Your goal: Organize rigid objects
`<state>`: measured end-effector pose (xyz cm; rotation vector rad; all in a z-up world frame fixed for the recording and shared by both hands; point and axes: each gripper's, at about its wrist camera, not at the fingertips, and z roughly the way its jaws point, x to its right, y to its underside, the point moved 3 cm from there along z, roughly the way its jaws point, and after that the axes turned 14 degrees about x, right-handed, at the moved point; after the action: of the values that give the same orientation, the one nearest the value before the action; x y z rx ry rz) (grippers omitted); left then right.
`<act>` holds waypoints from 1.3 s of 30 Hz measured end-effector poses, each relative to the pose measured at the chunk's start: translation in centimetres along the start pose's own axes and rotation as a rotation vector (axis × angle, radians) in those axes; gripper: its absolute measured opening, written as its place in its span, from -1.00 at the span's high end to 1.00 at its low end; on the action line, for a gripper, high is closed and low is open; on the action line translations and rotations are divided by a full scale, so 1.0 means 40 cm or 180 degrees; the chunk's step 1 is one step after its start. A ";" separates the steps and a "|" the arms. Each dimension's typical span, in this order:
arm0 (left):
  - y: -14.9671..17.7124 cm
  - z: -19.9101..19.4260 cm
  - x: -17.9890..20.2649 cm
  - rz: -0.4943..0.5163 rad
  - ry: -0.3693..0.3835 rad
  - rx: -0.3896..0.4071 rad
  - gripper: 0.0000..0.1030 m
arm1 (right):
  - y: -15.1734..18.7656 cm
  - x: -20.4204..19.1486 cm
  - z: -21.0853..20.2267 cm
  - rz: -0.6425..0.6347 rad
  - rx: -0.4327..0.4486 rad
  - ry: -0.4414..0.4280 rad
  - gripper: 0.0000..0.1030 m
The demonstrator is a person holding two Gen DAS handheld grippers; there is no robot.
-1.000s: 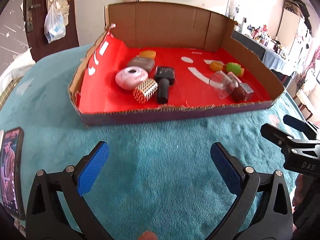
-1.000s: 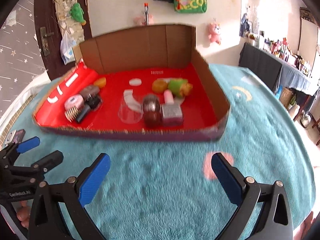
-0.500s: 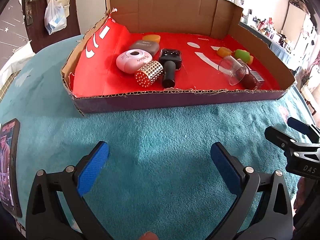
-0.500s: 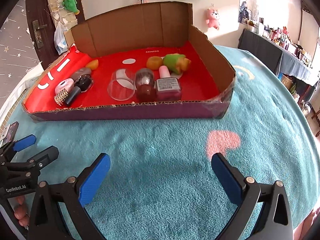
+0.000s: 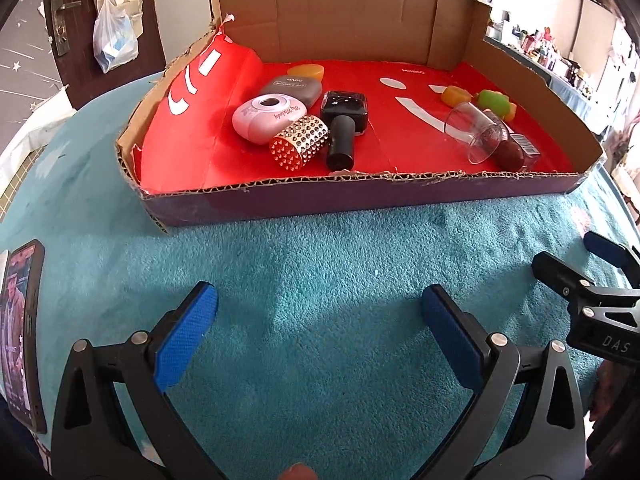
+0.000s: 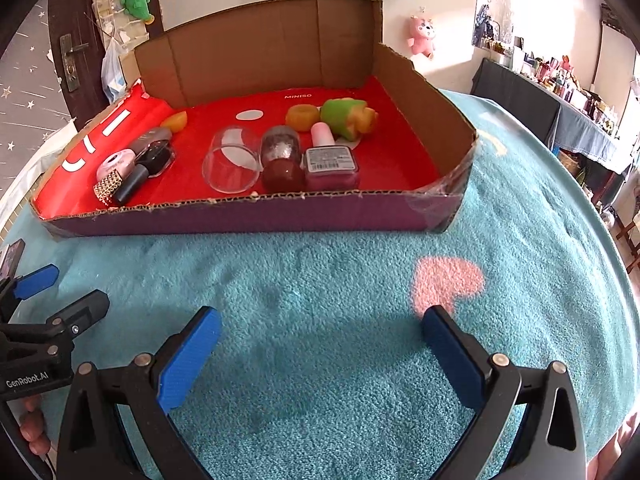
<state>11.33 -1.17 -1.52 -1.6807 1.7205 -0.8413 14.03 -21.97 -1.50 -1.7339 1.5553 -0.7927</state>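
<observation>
Since the earlier frames both views have closed in on the cardboard tray (image 5: pixel 360 196); its near wall now sits larger and lower in view, contents unmoved.

Tray: shallow, red-lined, tall brown back wall, lying on the teal-covered worktop (image 5: pixel 320 272).

Left group, packed close together: pink round case (image 5: pixel 270 117), grey oval case (image 5: pixel 295 87) just behind it, studded gold cylinder (image 5: pixel 299 143) on its side in front, black microphone-shaped item (image 5: pixel 343 128) to the right of the cylinder, touching it. An orange disc (image 5: pixel 306 71) lies near the back wall.

Right group: clear cup (image 6: pixel 232 166) on its side, mouth toward the near wall. Glittery dark-red bottle (image 6: pixel 282 160) just right of it, then a square nail-polish bottle (image 6: pixel 331 164) with pink cap, label up. Behind them, an orange piece (image 6: pixel 302 116) and a green-and-yellow toy (image 6: pixel 346 117), side by side.

Left tongs (image 5: pixel 319 322): blue pads spread wide apart, nothing between them, held over the teal cover short of the tray. Right tongs (image 6: pixel 321 336): likewise wide apart and empty, short of the tray's near wall.

A phone (image 5: pixel 22 332) with lit screen lies at the far left edge of the worktop. A pink heart mark (image 6: pixel 446 280) shows on the cover, right of centre.
</observation>
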 end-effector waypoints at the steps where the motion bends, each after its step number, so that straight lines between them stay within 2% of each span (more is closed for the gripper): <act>1: 0.001 -0.001 0.000 0.0003 -0.0005 0.0007 -1.00 | 0.000 -0.001 0.001 -0.0005 0.0006 0.0008 -1.00; 39: 0.006 -0.004 0.005 0.0024 -0.0007 0.0039 -1.00 | 0.005 -0.012 0.006 -0.0045 0.0038 0.0084 -1.00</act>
<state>11.06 -1.35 -1.60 -1.6656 1.7158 -0.8448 14.06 -21.47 -1.81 -1.7342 1.5542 -0.8334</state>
